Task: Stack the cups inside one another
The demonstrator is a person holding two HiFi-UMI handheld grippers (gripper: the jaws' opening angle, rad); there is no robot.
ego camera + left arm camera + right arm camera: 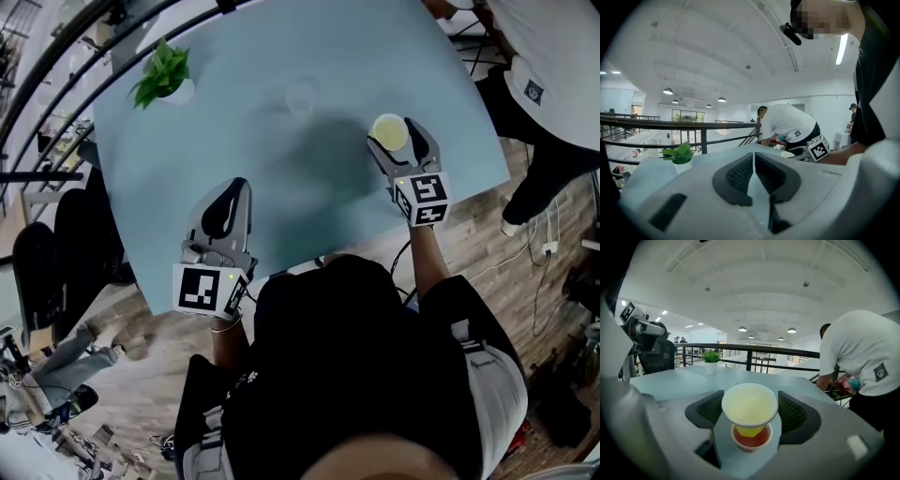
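Left claw (234,190) held nearer the body, jaws pressed together with nothing between them, right claw (394,134) reached farther forward, jaws clamped on a yellow cup (750,405)

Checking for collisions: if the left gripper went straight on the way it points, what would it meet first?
Probably nothing: the left gripper, jaws together, points across the table. The potted plant sits left of that line, the right gripper right of it; depth is uncertain.
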